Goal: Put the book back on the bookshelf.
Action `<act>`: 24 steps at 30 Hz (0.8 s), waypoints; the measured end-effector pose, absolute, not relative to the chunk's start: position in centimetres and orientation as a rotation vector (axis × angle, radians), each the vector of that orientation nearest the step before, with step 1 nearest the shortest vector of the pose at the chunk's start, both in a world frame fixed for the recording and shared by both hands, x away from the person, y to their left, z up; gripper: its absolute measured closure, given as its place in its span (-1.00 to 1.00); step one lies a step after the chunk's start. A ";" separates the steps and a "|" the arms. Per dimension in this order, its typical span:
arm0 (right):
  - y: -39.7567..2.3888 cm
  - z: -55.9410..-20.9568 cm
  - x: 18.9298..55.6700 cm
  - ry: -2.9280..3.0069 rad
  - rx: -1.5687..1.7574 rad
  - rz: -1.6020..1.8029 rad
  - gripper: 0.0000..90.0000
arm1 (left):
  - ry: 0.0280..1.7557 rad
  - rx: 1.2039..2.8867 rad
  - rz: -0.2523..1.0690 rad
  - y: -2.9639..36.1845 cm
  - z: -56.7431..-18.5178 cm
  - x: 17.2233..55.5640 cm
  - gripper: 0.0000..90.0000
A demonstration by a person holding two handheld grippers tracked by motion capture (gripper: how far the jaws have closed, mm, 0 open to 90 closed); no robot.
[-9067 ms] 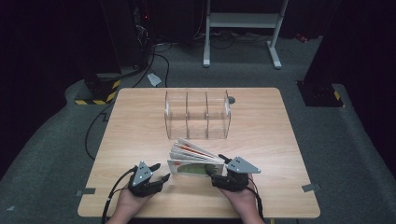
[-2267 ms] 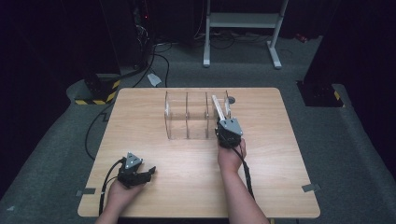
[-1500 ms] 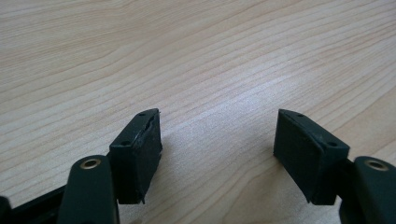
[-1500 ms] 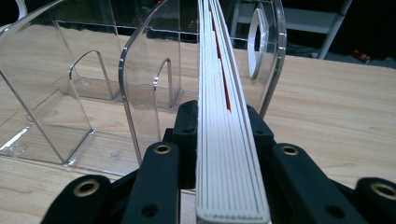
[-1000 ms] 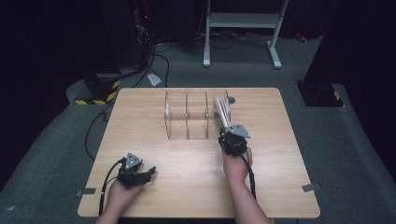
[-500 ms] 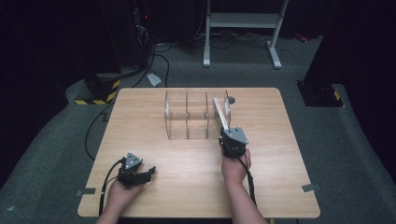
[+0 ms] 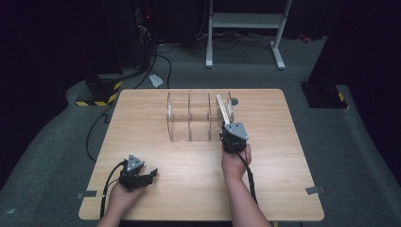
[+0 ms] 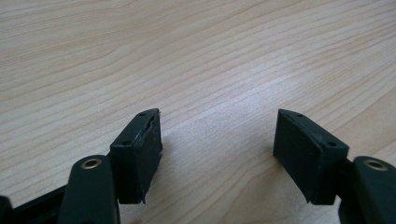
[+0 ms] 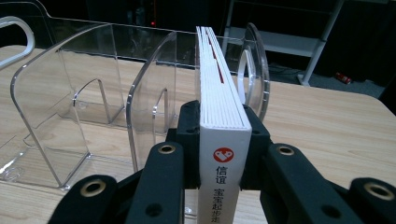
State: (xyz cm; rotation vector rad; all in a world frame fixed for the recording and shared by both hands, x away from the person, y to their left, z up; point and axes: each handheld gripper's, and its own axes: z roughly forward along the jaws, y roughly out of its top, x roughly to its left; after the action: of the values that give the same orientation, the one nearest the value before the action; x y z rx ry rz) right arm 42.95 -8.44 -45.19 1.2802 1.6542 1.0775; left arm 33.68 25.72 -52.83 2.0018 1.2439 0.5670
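Observation:
A clear acrylic rack (image 7: 189, 118) with three slots stands at the middle back of the wooden table (image 7: 283, 156). My right gripper (image 7: 233, 135) is at the rack's front right corner, shut on a thin white book (image 7: 222, 109) that stands on edge in the rightmost slot. In the right gripper view the book's spine (image 9: 223, 158) with a red logo sits clamped by the right gripper (image 9: 223, 140), and the rack's dividers (image 9: 149, 107) are to its left. My left gripper (image 7: 137, 172) rests at the front left, open over bare wood (image 8: 217, 140).
A small dark round thing (image 7: 235, 100) lies on the table behind the rack's right end. Beyond the table are a white metal stand (image 7: 246, 23), floor cables (image 7: 151, 61) and a yellow-and-black striped box (image 7: 97, 94).
The right gripper carried the book from the table's front up to the rack's right slot; over the last second the book straightened slightly. The left gripper let go and settled open at front left.

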 end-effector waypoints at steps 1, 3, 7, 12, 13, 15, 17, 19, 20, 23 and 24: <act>-8.3 -45.2 43.0 1.652 1.274 1.075 0.67 | 1.240 2.004 0.570 25.8 -52.8 33.7 -0.28; -8.2 -45.3 43.1 1.646 1.279 1.073 0.67 | 1.241 2.005 0.565 25.8 -52.8 33.7 -0.28; -8.2 -45.5 43.3 1.638 1.287 1.076 0.67 | 1.239 2.006 0.567 25.8 -52.8 33.7 -0.28; -8.5 -45.6 43.3 1.614 1.300 1.063 0.67 | 1.239 2.003 0.569 25.8 -52.8 33.7 -0.28; -8.5 -45.7 43.2 1.607 1.303 1.063 0.67 | 1.240 2.003 0.568 25.7 -52.8 33.7 -0.28; -8.6 -45.9 43.0 1.596 1.309 1.064 0.66 | 1.242 2.001 0.566 25.7 -52.8 33.7 -0.28; -8.5 -46.2 42.8 1.585 1.315 1.061 0.66 | 1.242 1.999 0.569 25.7 -52.9 33.6 -0.28; -8.5 -46.4 42.6 1.571 1.332 1.074 0.65 | 1.241 1.999 0.569 25.8 -52.9 33.6 -0.28; -8.4 -46.6 42.4 1.564 1.344 1.075 0.65 | 1.241 2.000 0.567 25.8 -52.8 33.5 -0.28; -8.3 -46.9 42.2 1.558 1.348 1.071 0.64 | 1.241 1.999 0.568 25.8 -52.9 33.4 -0.28; -8.2 -46.9 42.1 1.556 1.351 1.072 0.64 | 1.241 2.000 0.568 25.8 -52.9 33.4 -0.28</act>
State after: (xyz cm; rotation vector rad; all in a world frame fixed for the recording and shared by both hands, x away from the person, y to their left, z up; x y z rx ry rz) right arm 42.13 -8.24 -46.94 1.3514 1.5559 1.0718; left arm 33.44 25.79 -52.85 1.9996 1.2412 0.5680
